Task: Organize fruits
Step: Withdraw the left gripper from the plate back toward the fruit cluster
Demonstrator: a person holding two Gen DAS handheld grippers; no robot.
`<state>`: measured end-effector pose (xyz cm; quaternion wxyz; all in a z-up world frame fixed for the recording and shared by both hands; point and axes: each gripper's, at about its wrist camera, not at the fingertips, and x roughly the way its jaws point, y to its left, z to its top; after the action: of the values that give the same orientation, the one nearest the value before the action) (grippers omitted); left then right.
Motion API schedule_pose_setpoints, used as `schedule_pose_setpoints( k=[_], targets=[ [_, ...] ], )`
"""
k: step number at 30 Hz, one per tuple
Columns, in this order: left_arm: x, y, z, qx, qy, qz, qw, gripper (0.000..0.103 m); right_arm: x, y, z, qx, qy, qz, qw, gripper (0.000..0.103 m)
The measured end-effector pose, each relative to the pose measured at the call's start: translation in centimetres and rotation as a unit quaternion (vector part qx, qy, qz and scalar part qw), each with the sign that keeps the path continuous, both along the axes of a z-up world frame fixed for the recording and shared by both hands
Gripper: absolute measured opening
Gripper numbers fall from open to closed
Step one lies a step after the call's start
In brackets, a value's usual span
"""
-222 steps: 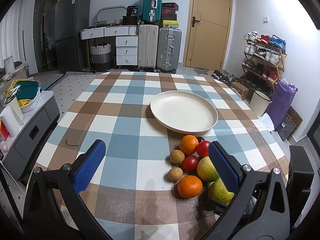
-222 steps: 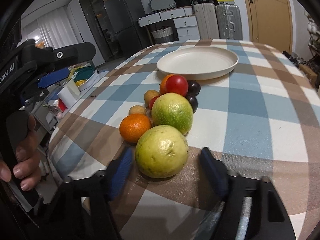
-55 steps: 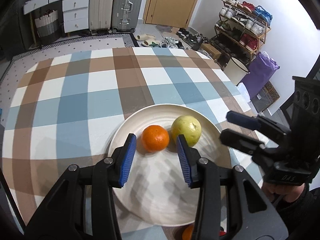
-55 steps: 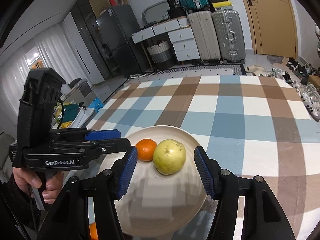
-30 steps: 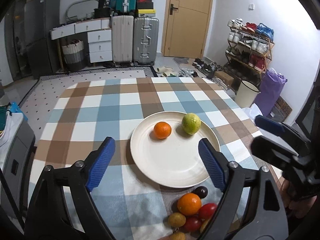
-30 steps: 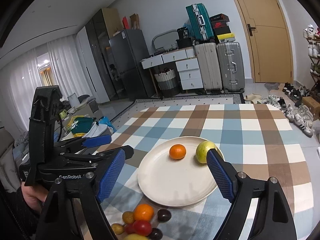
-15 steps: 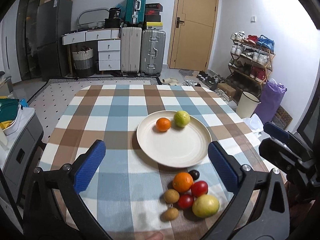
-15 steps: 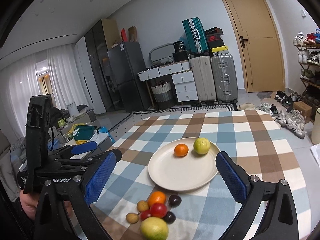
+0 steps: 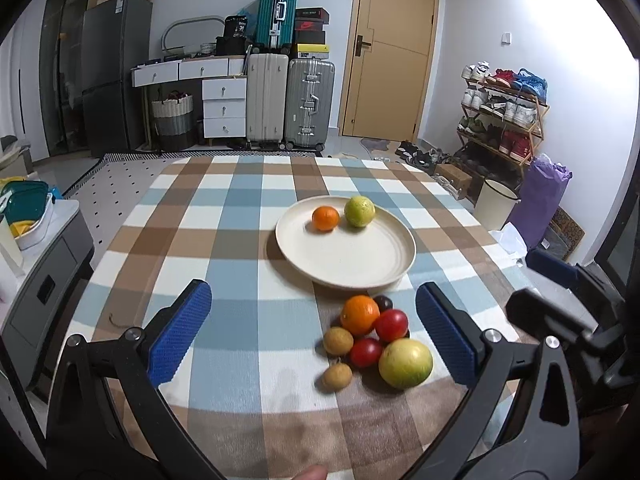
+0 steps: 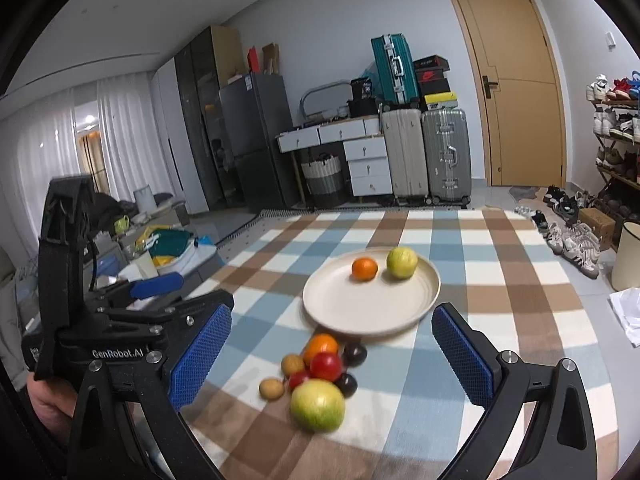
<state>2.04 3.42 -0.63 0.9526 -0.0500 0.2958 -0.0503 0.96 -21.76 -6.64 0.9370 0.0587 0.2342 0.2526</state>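
My left gripper (image 9: 312, 334) hangs level, blue fingers (image 9: 180, 332) spread wide, gripping nothing. My right gripper (image 10: 330, 360) matches it on the right side, fingers (image 10: 462, 356) wide apart, empty.

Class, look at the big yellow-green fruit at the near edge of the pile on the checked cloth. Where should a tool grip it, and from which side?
Grip the big yellow-green fruit across its widest middle, coming from the near side. It is round, so the pads need the widest girth to avoid slipping. Red tomatoes press against its far-left side, while its near and right sides look free. The open right tool seems best lined up.
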Motion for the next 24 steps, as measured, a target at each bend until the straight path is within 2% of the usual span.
schedule_pose_setpoints(
  k=[12,18,24],
  targets=[
    [-0.4,0.1,-4.1,-0.011,0.028,0.007,0.9995,0.102,-0.5,0.7,-4.5,-0.028,0.053,-0.01,0.998,0.102],
    [-0.5,0.3,-5.9,-0.01,0.04,0.007,0.9991,0.102,0.2,0.7,-6.3,-0.025,0.084,-0.016,0.996,0.102],
    [-0.6,0.5,-7.4,-0.012,0.049,0.008,0.9987,0.102,0.7,1.2,-7.5,-0.02,0.106,0.002,0.994,0.102]
  ],
)
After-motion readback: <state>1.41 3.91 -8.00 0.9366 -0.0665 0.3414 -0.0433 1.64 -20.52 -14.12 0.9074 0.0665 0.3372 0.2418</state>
